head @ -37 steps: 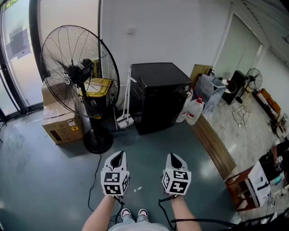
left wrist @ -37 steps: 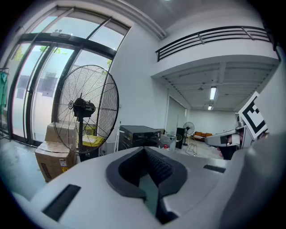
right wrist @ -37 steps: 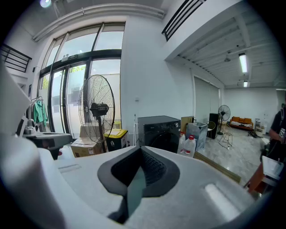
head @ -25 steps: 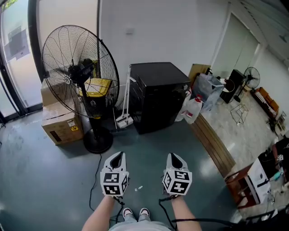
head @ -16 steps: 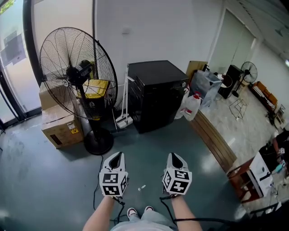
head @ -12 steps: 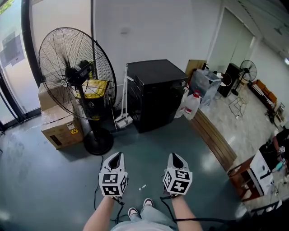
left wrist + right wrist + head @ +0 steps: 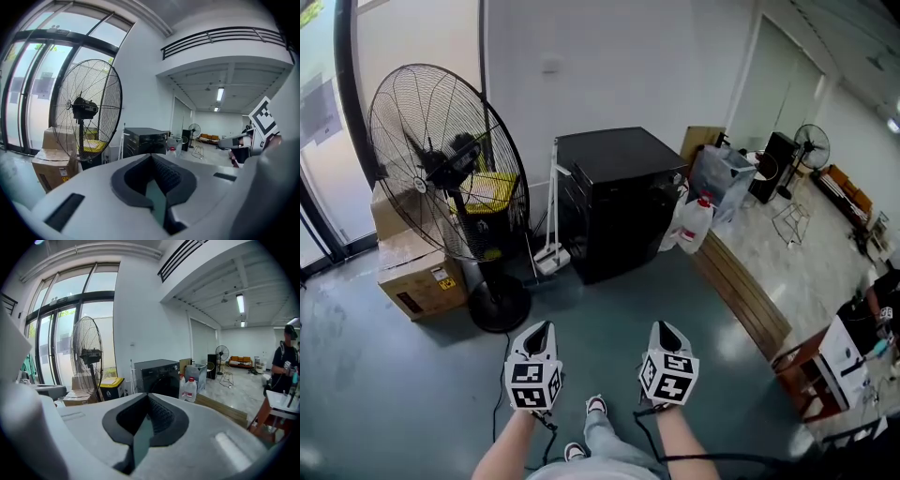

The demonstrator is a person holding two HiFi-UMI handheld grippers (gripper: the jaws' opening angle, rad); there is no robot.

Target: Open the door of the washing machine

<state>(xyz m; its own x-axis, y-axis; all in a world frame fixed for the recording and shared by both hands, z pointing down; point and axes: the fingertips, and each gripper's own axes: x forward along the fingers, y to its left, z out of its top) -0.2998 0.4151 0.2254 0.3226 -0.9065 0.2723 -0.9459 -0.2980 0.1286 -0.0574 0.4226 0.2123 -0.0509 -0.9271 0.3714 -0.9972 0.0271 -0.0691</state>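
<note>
**A:** What do you see, starting with the big things?

**B:** The black washing machine (image 7: 619,202) stands against the wall, straight ahead of my two grippers and well apart from them. Its front faces me. In the right gripper view its round door looks closed, as far as I can tell.

**A:** And beside it?

**B:** A big pedestal fan (image 7: 441,159) is ahead and to the left of the left gripper. A cardboard box (image 7: 417,277) and a yellow bin (image 7: 492,192) are behind the fan. A white jug with a red cap (image 7: 694,225) is ahead and to the right of the right gripper, just beside the machine.

**A:** How are the grippers?

**B:** I hold the left gripper (image 7: 542,330) and the right gripper (image 7: 664,328) side by side over the grey floor, both pointing to the machine. On each one the jaws are pressed together with nothing between them, and neither touches anything.
</note>
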